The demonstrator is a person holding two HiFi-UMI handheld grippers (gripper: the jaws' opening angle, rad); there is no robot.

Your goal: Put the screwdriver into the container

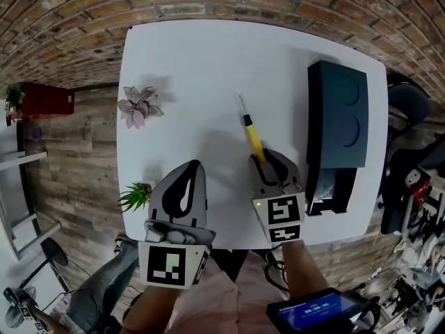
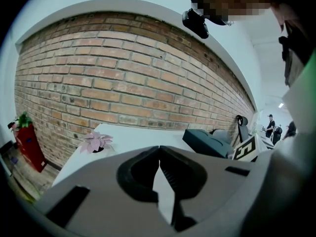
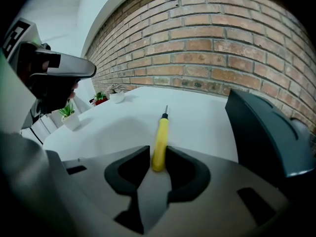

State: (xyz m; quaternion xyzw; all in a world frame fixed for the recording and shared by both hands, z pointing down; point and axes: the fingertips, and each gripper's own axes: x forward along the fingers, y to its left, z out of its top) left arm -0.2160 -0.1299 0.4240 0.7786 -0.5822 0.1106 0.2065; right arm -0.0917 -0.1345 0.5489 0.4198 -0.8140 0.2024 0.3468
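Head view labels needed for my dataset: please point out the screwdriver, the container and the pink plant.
screwdriver (image 1: 254,139), head view, middle of yellow handle
container (image 1: 339,106), head view, dark top surface
pink plant (image 1: 138,106), head view, its leaves

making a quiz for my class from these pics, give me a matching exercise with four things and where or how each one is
Things:
1. screwdriver
2. container
3. pink plant
4. left gripper

Places or states:
a. jaws together, nothing between them
b. near the left edge of the table
c. yellow handle between the jaws of the right gripper
d. dark, at the table's right edge

Pairs: 1-c, 2-d, 3-b, 4-a
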